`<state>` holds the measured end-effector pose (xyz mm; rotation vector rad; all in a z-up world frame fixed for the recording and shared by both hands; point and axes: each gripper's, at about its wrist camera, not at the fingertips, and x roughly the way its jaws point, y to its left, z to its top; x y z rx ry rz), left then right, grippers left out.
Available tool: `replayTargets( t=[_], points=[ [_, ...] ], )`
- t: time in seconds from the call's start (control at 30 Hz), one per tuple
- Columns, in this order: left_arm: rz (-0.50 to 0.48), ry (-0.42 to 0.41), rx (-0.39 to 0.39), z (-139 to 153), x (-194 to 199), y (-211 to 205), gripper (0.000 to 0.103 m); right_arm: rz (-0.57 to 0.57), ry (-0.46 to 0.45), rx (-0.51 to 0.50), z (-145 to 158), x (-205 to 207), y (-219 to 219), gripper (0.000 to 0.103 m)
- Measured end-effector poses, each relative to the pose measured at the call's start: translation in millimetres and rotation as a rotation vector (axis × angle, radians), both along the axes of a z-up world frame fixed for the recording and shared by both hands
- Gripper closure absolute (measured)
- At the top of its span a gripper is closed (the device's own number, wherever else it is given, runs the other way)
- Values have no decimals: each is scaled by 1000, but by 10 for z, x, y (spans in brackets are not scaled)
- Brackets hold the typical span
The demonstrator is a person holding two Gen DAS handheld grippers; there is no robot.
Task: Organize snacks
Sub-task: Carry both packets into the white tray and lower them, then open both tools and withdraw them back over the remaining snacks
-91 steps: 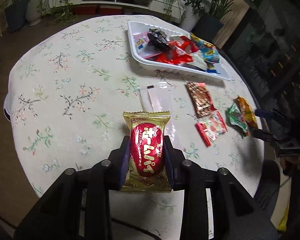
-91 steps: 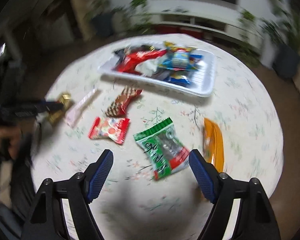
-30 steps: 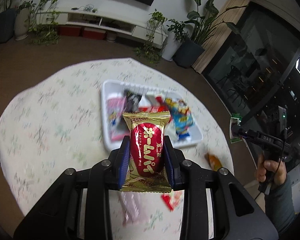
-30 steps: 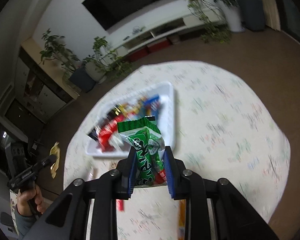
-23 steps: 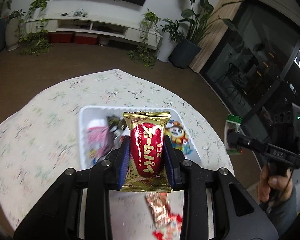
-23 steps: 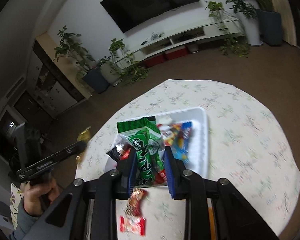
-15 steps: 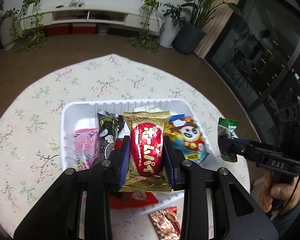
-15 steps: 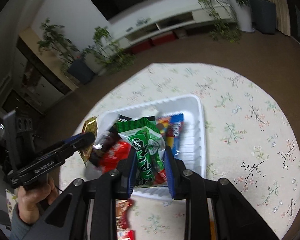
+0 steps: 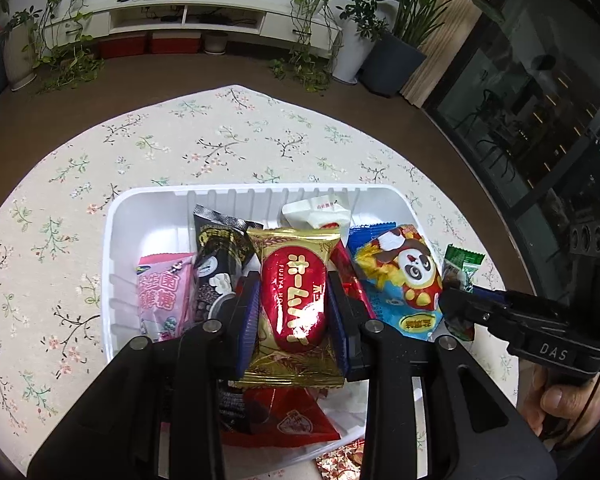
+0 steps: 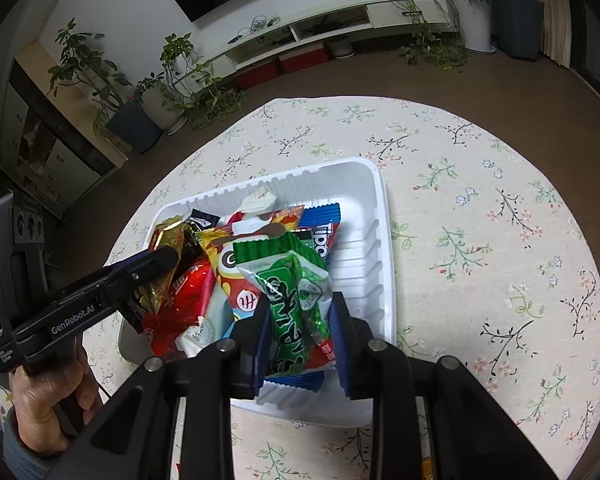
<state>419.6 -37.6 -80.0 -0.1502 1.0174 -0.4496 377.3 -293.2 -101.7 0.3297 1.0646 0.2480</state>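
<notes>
My left gripper (image 9: 294, 320) is shut on a gold and red snack pack (image 9: 294, 300) and holds it over the white tray (image 9: 116, 248), which holds several snack packs. My right gripper (image 10: 300, 332) is shut on a green snack pack (image 10: 296, 304) and holds it over the right part of the same tray (image 10: 384, 248). The right gripper also shows in the left wrist view (image 9: 456, 304) with the green pack (image 9: 460, 268). The left gripper shows in the right wrist view (image 10: 156, 264) with the gold pack (image 10: 164, 248).
The tray stands on a round table with a floral cloth (image 9: 228, 140). A pink pack (image 9: 160, 292), a black pack (image 9: 216, 256) and a panda pack (image 9: 404, 276) lie in the tray. One loose wrapper (image 9: 340, 460) lies near the tray's front edge.
Both grippers have carried their packs from the table's front to above the tray and lowered closer to it. Both grips have stayed shut.
</notes>
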Motion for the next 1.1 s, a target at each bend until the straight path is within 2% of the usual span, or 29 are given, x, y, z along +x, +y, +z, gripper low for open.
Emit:
replayTargets(
  t=[0.3, 0.4, 0.5, 0.57, 0.9, 1.1],
  points=[
    [12, 10, -1, -121, 53, -7, 74, -48, -16, 25, -1, 12, -76, 73],
    [15, 6, 3, -127, 49, -14, 73, -32, 1, 25, -50, 28, -45, 69],
    [15, 8, 1, -105, 17, 3, 69, -29, 4, 17, -61, 33, -26, 66],
    [10, 3, -2, -87, -7, 1, 61, -36, 5, 22, -61, 26, -42, 64],
    [3, -15, -7, -25, -91, 4, 49, -47, 3, 48, -80, -2, -109, 62],
    [8, -40, -38, 76, -190, 53, 44, -65, 2, 63, -76, -25, -182, 62]
  ],
)
